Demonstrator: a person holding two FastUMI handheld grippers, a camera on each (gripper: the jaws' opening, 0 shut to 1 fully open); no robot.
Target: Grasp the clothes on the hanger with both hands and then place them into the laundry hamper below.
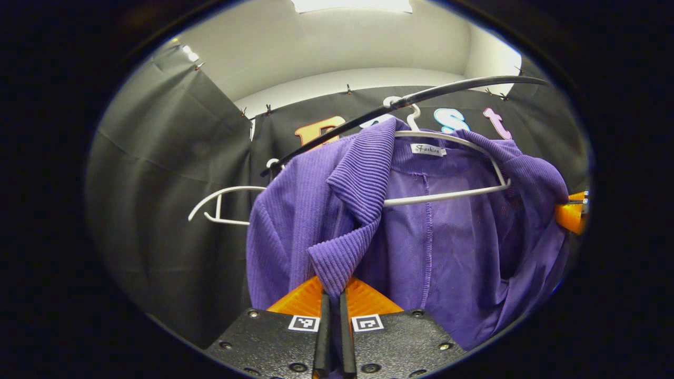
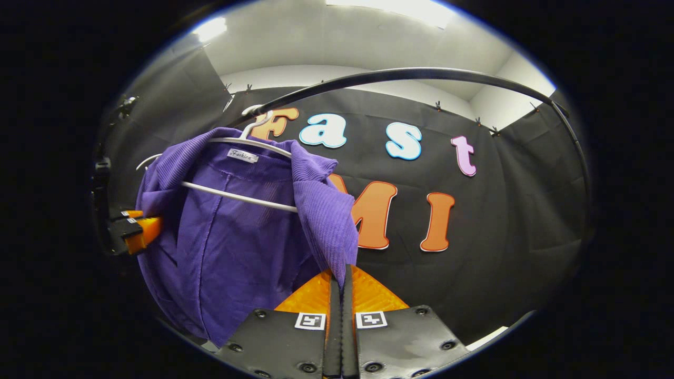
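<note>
Your left gripper [image 1: 333,302] low centre of the left gripper view, garment [image 1: 421,237] on its hanger [image 1: 447,196] above, rail [image 1: 400,102] across the top, spare hanger [image 1: 221,202] left, your other gripper [image 1: 574,213] at right edge.

You are working in a small recording booth made up as a laundry corner, not a lived-in home. Black cloth walls [image 2: 526,210] are hanging on every side of you, pinned along their top edge by small metal clips [image 1: 268,109], and plain white wall [image 1: 337,47] and a bright ceiling light panel [image 1: 352,5] are showing above them. A curved black metal clothes rail [image 2: 421,73] is arching across the space. A white wire hanger [image 1: 447,195] is carrying a purple ribbed cardigan [image 1: 316,210], and a second, bare white hanger [image 1: 221,205] is hanging beside it.
</note>
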